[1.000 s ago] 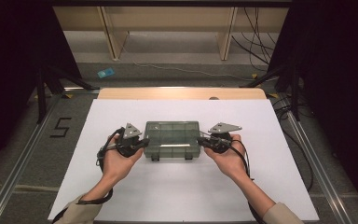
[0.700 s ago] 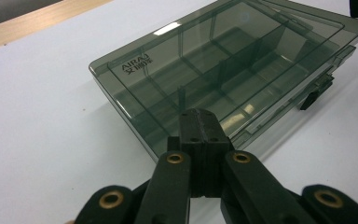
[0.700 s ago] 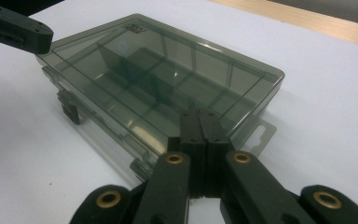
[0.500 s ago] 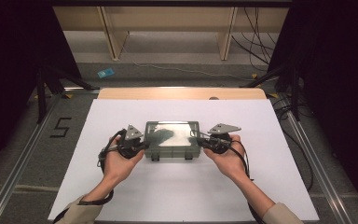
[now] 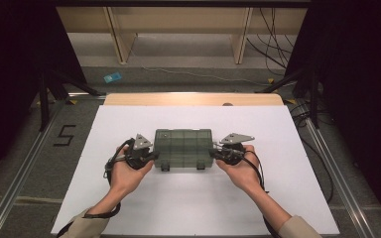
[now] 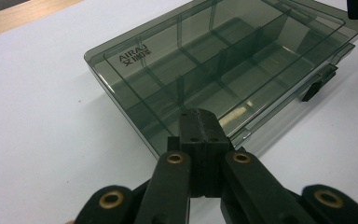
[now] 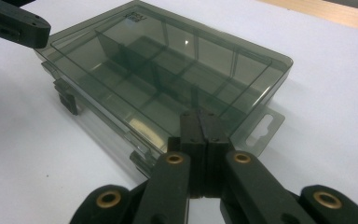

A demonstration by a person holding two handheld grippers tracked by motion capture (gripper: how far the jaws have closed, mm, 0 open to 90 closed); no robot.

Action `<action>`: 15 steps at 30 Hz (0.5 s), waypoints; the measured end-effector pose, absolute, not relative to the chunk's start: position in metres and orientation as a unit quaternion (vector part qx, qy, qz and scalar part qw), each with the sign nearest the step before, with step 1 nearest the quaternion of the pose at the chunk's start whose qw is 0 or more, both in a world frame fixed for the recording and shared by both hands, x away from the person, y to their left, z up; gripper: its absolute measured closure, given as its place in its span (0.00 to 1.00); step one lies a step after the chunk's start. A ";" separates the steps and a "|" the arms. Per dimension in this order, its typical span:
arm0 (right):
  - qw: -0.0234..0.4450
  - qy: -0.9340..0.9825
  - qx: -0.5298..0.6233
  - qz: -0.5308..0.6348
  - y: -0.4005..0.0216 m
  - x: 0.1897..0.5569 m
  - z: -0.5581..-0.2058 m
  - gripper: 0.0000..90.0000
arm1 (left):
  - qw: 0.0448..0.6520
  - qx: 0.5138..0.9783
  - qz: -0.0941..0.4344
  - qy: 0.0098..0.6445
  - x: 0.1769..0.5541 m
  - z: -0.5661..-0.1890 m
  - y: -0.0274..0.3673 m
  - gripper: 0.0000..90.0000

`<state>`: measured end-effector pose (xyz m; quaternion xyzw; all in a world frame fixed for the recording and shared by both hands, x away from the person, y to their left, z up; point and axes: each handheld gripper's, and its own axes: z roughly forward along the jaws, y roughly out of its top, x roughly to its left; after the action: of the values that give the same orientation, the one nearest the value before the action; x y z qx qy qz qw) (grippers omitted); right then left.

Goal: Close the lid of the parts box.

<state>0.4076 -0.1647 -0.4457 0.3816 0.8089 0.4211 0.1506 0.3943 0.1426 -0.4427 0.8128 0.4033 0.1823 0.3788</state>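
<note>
A smoky see-through compartment box (image 5: 183, 148) lies with its lid down in the middle of the white table (image 5: 188, 208), its two dark latches (image 5: 165, 167) facing the person. My left gripper (image 5: 154, 156) is shut, its tip at the box's left end near the front corner. In the left gripper view the closed jaws (image 6: 200, 116) sit against the box (image 6: 223, 60) edge with nothing between them. My right gripper (image 5: 214, 153) is shut too, at the right end. Its tip (image 7: 200, 119) meets the box (image 7: 168, 70) beside the hang tab (image 7: 265, 128).
A wooden strip (image 5: 193, 99) runs along the table's far edge. Beyond it stand shelf legs (image 5: 121, 39), cables (image 5: 273, 29) and a blue object (image 5: 112, 77) on the floor. A "5" mark (image 5: 64, 135) lies on the floor to the left.
Half a second ago the lid caught a bright glare; now it looks dark and flat. Hands, grippers and box keep their places.
</note>
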 end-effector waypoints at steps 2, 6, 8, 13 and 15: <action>0.154 0.810 0.379 0.420 -0.165 0.408 -0.446 1.00 | 0.379 0.811 0.183 0.407 0.394 -0.444 0.142 1.00; 0.154 0.811 0.380 0.417 -0.165 0.409 -0.448 1.00 | 0.379 0.812 0.181 0.404 0.394 -0.445 0.142 1.00; 0.154 0.811 0.379 0.419 -0.165 0.409 -0.449 1.00 | 0.369 0.819 0.184 0.399 0.395 -0.445 0.143 1.00; 0.156 0.811 0.380 0.416 -0.165 0.409 -0.449 1.00 | 0.375 0.815 0.182 0.402 0.395 -0.445 0.142 1.00; 0.153 0.810 0.380 0.419 -0.165 0.409 -0.450 1.00 | 0.377 0.813 0.179 0.406 0.394 -0.446 0.141 1.00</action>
<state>0.4089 -0.1646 -0.4497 0.3801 0.8104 0.4187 0.1528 0.3943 0.1412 -0.4458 0.8132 0.4059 0.1792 0.3766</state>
